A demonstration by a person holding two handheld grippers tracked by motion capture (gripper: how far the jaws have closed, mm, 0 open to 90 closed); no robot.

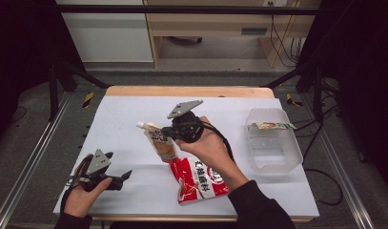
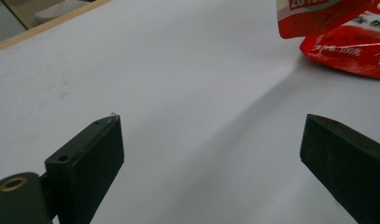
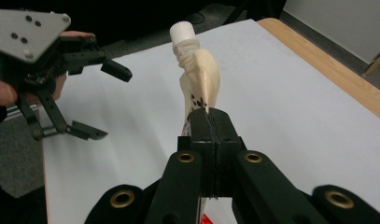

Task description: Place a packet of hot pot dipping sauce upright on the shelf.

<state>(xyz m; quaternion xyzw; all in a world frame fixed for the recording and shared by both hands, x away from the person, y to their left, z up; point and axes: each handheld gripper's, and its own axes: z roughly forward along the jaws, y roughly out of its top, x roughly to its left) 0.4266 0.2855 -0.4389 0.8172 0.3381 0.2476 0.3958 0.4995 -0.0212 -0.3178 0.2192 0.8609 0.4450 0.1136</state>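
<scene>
right claw (image 3: 210,122) pinches a spouted pouch (image 3: 200,77).

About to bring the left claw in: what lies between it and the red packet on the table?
Only bare white table: in the high view nothing sits between the open left claw and the red packet.

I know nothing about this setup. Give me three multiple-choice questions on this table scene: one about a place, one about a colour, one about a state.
1. Where is the clear tub?
A. right side of the table
B. left edge
C. on the floor

2. What colour is the big pouch lying on the table?
A. blue
B. red
C. green

3. How does the right hand-held gripper stand?
A. wide open
B. shut on the spouted pouch
C. lying on the table

Answers: 1 A, the high view shows it at the right. 2 B, its printed face is red. 3 B, its jaws pinch the pouch.
</scene>
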